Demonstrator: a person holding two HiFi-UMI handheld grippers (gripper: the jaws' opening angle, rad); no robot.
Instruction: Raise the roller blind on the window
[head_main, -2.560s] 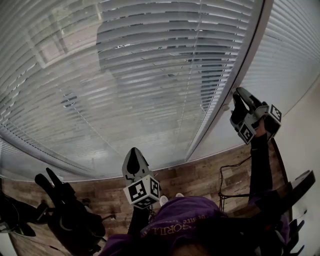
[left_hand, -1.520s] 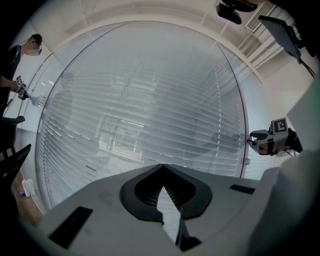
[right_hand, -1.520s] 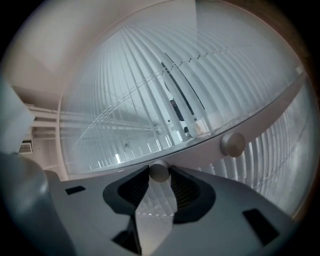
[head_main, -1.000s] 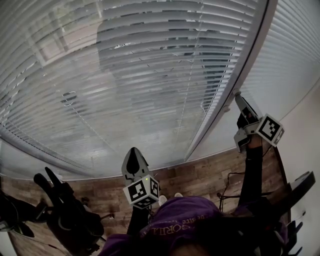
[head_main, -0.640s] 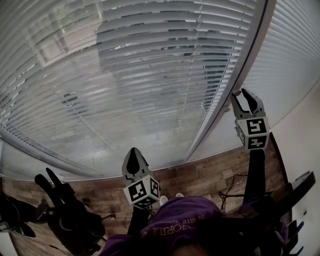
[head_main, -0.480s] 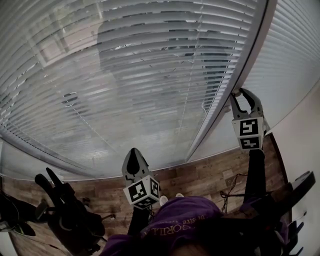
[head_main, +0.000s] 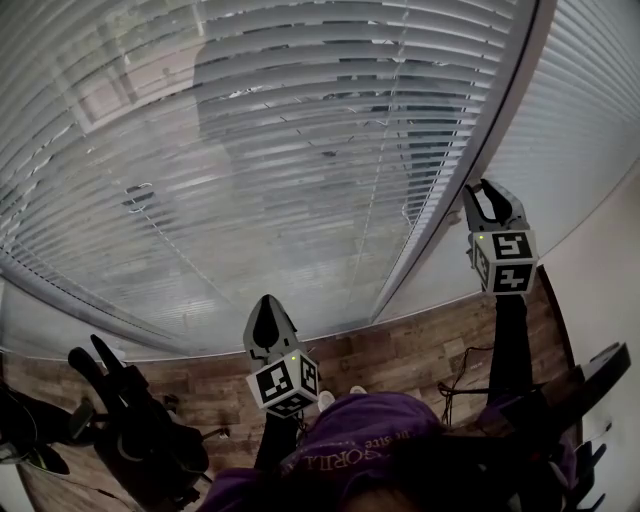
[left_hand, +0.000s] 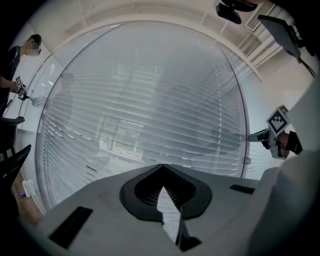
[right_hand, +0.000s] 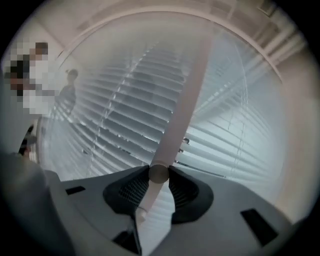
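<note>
Wood-plank floor at 6 o'clock. Slatted blind is down over the window, filling 9 to 1 o'clock. Right gripper at 3 o'clock: fingers have just been closing and are now clamped on the blind's white wand. Left gripper at 6 o'clock: fingers together, nothing between them.

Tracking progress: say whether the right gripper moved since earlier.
Yes: right gripper rolled, cube swinging toward the white window post; jaws just closed on pale round wand.
</note>
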